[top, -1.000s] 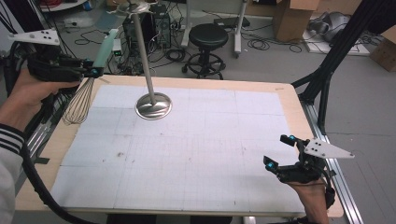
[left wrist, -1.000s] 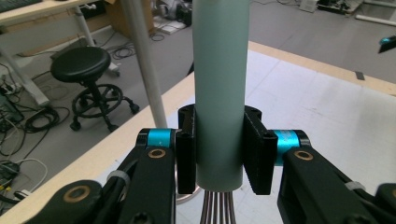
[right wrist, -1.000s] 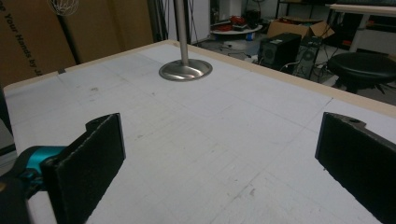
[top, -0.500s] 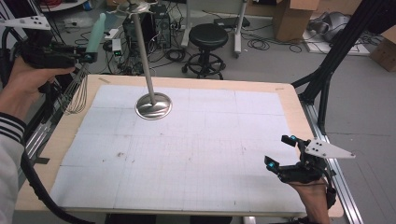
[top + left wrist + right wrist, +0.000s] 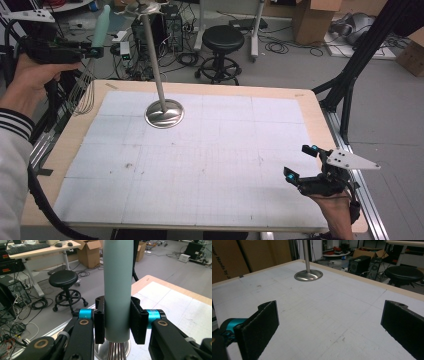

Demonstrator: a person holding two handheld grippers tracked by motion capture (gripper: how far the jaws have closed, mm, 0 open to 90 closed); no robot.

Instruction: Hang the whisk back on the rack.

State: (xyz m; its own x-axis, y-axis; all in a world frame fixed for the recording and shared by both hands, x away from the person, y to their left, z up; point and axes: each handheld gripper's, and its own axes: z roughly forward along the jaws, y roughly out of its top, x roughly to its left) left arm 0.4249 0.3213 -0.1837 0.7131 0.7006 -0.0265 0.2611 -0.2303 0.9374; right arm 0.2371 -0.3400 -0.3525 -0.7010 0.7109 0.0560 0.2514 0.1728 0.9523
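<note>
While the left claw (image 5: 117, 322) was clamped on the whisk's (image 5: 89, 80) stiff, smooth green handle (image 5: 117, 285), its light, springy wires (image 5: 84, 92) hung below, likelier to slip than break; the right claw (image 5: 329, 327) stood apart.

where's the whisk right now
The whisk hangs in the air off the table's far left edge in the high view, its green handle clamped in the left gripper, left of the metal stand.

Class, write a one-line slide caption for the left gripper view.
Left gripper shut on the whisk by its pale green handle, above the metal stand.
</note>
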